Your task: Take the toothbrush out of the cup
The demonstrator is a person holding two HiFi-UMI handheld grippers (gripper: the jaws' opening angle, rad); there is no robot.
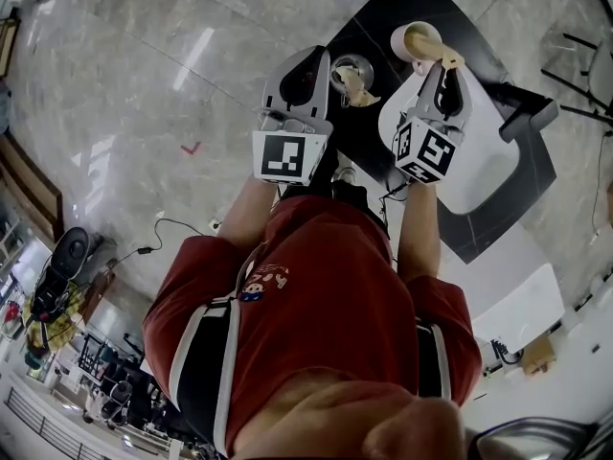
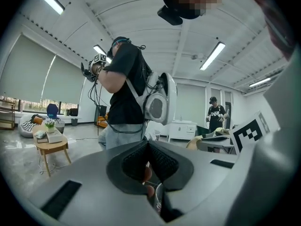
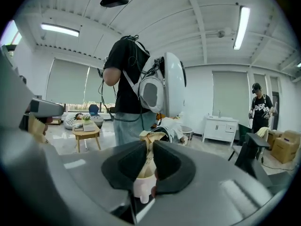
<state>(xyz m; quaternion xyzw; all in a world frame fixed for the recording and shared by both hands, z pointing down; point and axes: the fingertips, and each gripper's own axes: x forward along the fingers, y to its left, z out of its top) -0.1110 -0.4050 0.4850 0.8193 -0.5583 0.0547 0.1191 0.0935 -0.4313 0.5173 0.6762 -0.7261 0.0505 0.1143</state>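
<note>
A white cup (image 1: 414, 40) stands on the black table (image 1: 383, 12), and a beige toothbrush (image 1: 449, 60) sticks up at its rim. My right gripper (image 1: 442, 68) is at that cup. In the right gripper view its jaws (image 3: 149, 163) are shut on the toothbrush (image 3: 150, 147), with the white cup (image 3: 141, 189) just below. My left gripper (image 1: 324, 61) reaches to a clear glass cup (image 1: 351, 68), with a crumpled beige thing (image 1: 361, 89) beside it. Its pads (image 2: 160, 164) are pressed together, and the glass rim (image 2: 157, 199) shows under them. I see nothing held between them.
A white board (image 1: 479, 175) lies on the table under my right gripper, with a black stand (image 1: 529, 118) at its right. Marble floor (image 1: 134, 84) spreads to the left. A person in black with a white backpack (image 2: 124, 88) stands beyond the table; a small wooden table (image 2: 49, 147) is farther off.
</note>
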